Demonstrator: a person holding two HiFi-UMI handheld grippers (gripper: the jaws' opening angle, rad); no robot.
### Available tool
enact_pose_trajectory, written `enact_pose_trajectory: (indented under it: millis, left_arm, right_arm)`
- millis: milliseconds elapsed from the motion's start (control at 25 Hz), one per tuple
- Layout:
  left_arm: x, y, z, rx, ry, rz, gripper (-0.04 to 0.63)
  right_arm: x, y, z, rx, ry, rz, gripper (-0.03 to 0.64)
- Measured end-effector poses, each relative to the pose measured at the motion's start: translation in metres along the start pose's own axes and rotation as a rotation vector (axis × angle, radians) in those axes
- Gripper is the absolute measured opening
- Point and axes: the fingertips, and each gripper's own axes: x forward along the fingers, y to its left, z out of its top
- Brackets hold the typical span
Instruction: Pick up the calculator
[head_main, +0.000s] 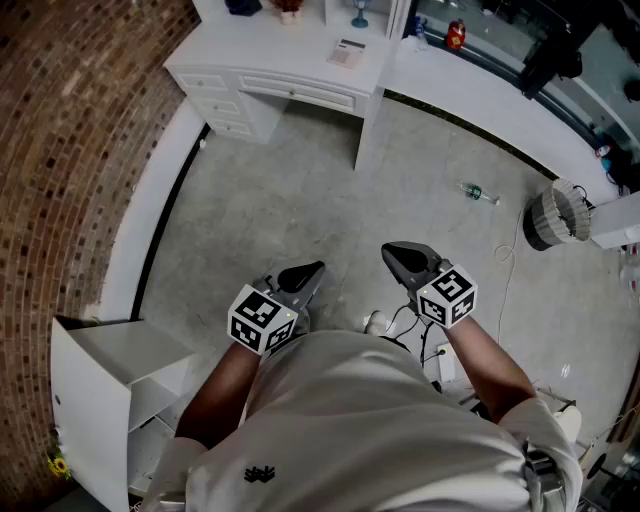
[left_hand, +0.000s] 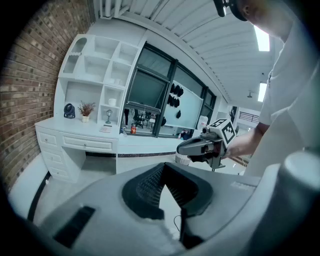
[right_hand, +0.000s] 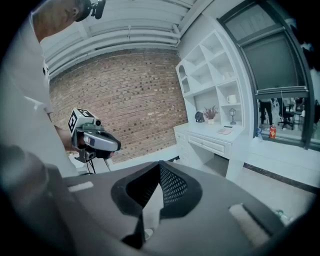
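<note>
Holding, left hand-held gripper (left_hand: 163, 165): nothing; the jaws are pressed together at the tips, and only floor (left_hand: 170, 200) shows through the narrow V behind them.
Right hand-held gripper (right_hand: 160, 163): jaws likewise pressed together at the tips, with nothing between them.
Place of both: low in the centre of the head view, side by side and apart. The tips point toward the upper edge and tilt a little downward, just above the person's white shirt (head_main: 350, 430) at the bottom of the frame.
Cross sight: each one shows in the other's view, held in the air. The right one is right of centre in the left gripper view, the left one at the left of the right gripper view.
Calculator (head_main: 347, 52): lies flat on the bench (head_main: 270, 55), upper centre of the head view, near the bench's right end and well apart from both tips.
Bench: white, along the upper edge, with drawers (head_main: 225, 100) under its left part.
Shelves (left_hand: 100, 65): white open compartments above the bench, upper left of the left gripper view.
Floor: grey, filling the middle of the head view between tips and bench.
Bottle (head_main: 478, 193): lies on the floor, right of centre.
Wall (head_main: 70, 130): brick, down the left side.
Cabinet (head_main: 110, 370): white, in the lower left corner.
</note>
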Motion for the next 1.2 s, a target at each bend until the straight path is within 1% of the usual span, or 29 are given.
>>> enact_pose_trajectory:
  millis: [160,360,480,560,600,640,680,800,1000,1200]
  left_arm:
    - [-0.040,0.038,-0.006,-0.022,0.000,-0.009,0.005]
    - [-0.076,0.077,-0.016,-0.010,0.026,-0.040,0.005]
    - [-0.088,0.097,-0.023,-0.007,0.039,-0.056,0.006]
    - [-0.086,0.108,-0.023,-0.024,0.037,-0.068,0.005]
    - [-0.082,0.113,-0.022,-0.035,0.033,-0.075,0.005]
    - [-0.078,0.117,-0.020,-0.045,0.029,-0.083,0.006]
    - [-0.072,0.122,-0.017,-0.051,0.027,-0.091,0.005]
    - [-0.050,0.140,-0.002,-0.051,0.025,-0.111,0.005]
    - [-0.004,0.177,0.040,-0.014,0.045,-0.125,0.005]
    - [0.049,0.223,0.089,0.008,0.068,-0.093,0.005]
  right_arm:
    - [0.047,0.029,0.014,0.008,-0.004,-0.003,0.011]
    - [0.095,0.055,0.019,0.040,-0.002,-0.023,0.011]
    - [0.116,0.064,0.022,0.058,-0.001,-0.023,0.011]
    - [0.124,0.060,0.028,0.068,-0.010,-0.022,0.014]
    - [0.126,0.055,0.031,0.075,-0.016,-0.021,0.029]
    - [0.129,0.047,0.035,0.081,-0.020,-0.020,0.093]
    - [0.132,0.038,0.037,0.086,-0.022,-0.024,0.122]
    - [0.145,0.000,0.047,0.083,-0.027,-0.039,0.138]
    - [0.173,-0.078,0.078,0.058,-0.027,-0.036,0.143]
    - [0.196,-0.150,0.111,0.051,-0.052,-0.015,0.143]
